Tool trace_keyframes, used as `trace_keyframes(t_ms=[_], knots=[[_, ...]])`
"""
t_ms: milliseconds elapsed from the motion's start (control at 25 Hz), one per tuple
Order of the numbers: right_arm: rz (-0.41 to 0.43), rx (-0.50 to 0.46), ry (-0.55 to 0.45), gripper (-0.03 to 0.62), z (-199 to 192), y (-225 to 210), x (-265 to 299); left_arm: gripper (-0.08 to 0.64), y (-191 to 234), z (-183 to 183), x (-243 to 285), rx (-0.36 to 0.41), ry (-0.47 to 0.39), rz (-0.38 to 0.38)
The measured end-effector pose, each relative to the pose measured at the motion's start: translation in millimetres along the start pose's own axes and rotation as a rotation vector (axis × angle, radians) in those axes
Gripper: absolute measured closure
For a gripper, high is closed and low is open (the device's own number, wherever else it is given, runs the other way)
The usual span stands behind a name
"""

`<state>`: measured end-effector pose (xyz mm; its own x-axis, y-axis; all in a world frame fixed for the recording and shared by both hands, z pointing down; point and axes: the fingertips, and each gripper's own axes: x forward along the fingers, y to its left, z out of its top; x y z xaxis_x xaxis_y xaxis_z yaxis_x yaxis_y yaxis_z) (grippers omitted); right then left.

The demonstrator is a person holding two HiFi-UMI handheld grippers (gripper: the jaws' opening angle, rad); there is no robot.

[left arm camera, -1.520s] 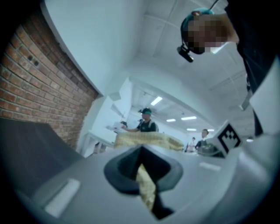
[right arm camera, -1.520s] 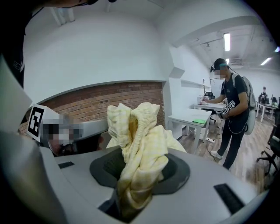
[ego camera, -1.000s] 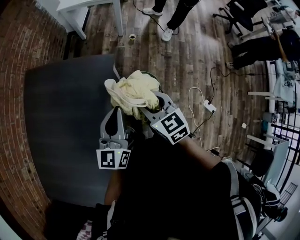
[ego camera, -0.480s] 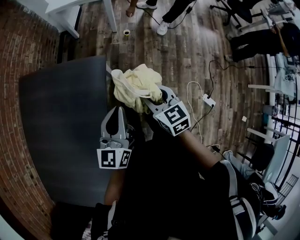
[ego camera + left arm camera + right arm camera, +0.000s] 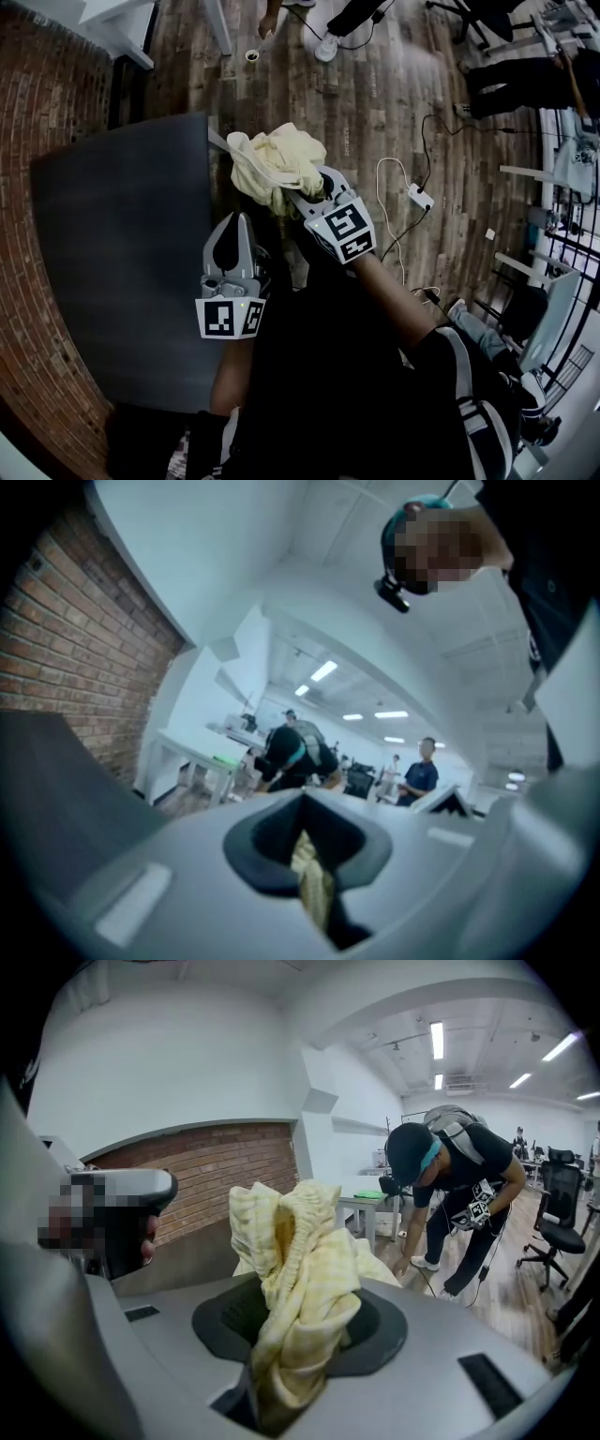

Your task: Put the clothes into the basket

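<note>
Clamping a bunched yellow garment (image 5: pixel 274 167), the right hand-held gripper (image 5: pixel 307 192) hangs beside the closed left hand-held gripper (image 5: pixel 234 225).

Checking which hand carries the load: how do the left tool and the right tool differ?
The right tool clamps a big bunch of yellow cloth that spills above its jaws; the left tool pinches only a thin yellow strip, its jaws almost together. In the head view the right tool reaches farther forward than the left tool. Both carry a marker cube.
</note>
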<state>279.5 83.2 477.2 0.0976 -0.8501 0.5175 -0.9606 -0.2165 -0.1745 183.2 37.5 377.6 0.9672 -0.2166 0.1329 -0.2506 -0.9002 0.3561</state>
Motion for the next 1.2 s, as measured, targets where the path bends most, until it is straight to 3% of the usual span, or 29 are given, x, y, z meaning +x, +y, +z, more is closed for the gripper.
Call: trace_keyframes(t_ms=[760, 1200], knots=[[-0.042, 0.08, 0.094, 0.439, -91.6, -49.6, 89.4, 0.557, 54.7, -74.1, 50.5, -0.04, 0.057, 0.103], [-0.082, 0.131, 0.18, 0.437, -168.6, -71.7, 146.5, 0.557, 83.3, -107.3, 68.0, -0.065, 0.072, 0.13]])
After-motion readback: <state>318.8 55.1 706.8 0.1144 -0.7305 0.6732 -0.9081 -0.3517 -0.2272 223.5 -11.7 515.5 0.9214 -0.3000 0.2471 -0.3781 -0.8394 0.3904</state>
